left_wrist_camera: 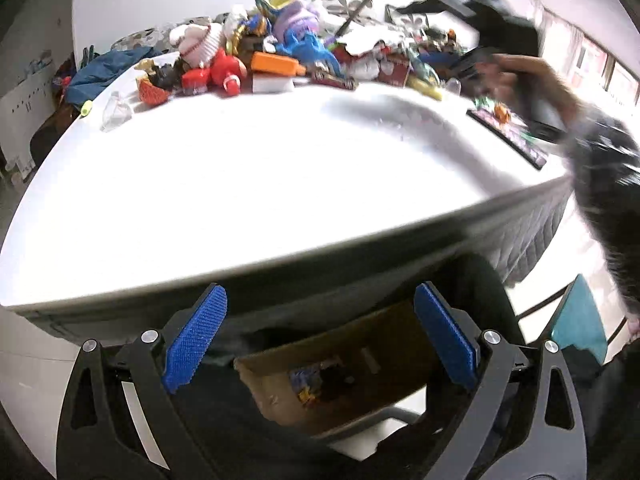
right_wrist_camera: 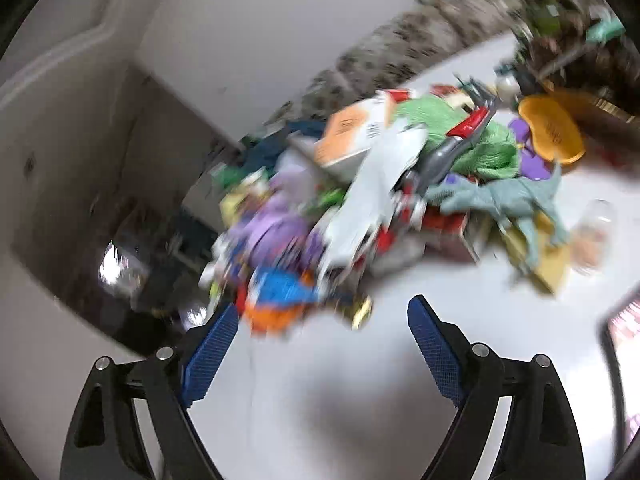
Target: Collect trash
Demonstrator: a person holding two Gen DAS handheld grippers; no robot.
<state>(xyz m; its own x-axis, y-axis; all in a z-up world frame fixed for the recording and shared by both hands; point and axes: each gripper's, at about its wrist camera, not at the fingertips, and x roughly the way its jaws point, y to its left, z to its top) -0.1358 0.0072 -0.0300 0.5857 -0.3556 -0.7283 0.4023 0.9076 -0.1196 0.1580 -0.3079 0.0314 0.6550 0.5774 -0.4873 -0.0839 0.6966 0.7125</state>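
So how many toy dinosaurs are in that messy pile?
2 that I can see: a blue dinosaur mid-pile and a grey-green dinosaur at the pile's right edge. More may be buried or blurred.

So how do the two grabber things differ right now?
The left gripper hangs off the white table, over a cardboard box with scraps inside. The right gripper is above the tabletop, pointing at the pile of clutter. The left view is fairly sharp and the right is motion-blurred. Both are open, empty, with blue pads.
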